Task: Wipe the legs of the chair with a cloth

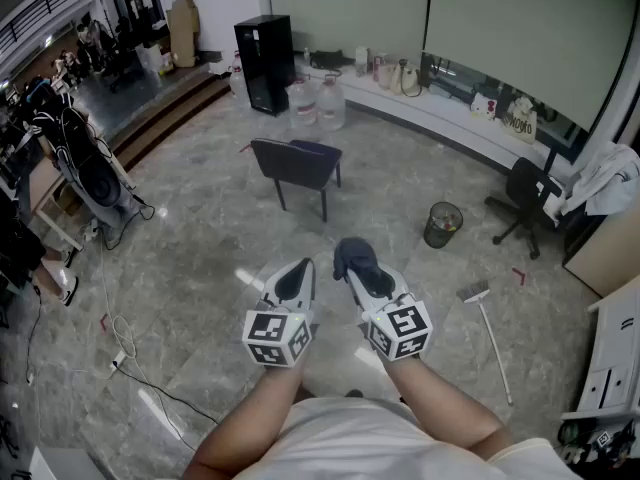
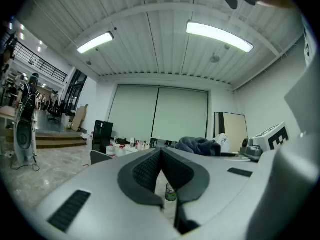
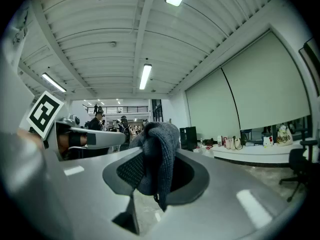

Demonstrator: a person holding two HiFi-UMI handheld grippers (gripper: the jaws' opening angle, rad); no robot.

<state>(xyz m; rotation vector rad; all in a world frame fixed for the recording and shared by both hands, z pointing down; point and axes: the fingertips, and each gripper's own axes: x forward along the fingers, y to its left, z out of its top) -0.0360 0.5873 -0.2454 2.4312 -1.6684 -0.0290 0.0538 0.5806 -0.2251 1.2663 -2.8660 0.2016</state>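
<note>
The cloth is a dark grey, knitted-looking rag, bunched into a soft lump. The right claw pinches it between its ribbed black pads, with folds bulging above the tips and a short tail hanging below. It looks light and limp, so it should mould around a narrow bar. A looser fold left free of the pads would probably wrap better than the tight wad. In the head view the cloth caps the right claw, near the person's body. The left claw sits just to its left, pressed together at the tips with nothing in it.

The chair stands well apart, farther off on the glossy grey stone-look floor. It has a dark padded seat and back on thin, straight, dark legs. These look rigid and smooth, likely metal. The chair seems light enough to shift under a hard rub, so the empty left claw might best steady it by the back edge
</note>
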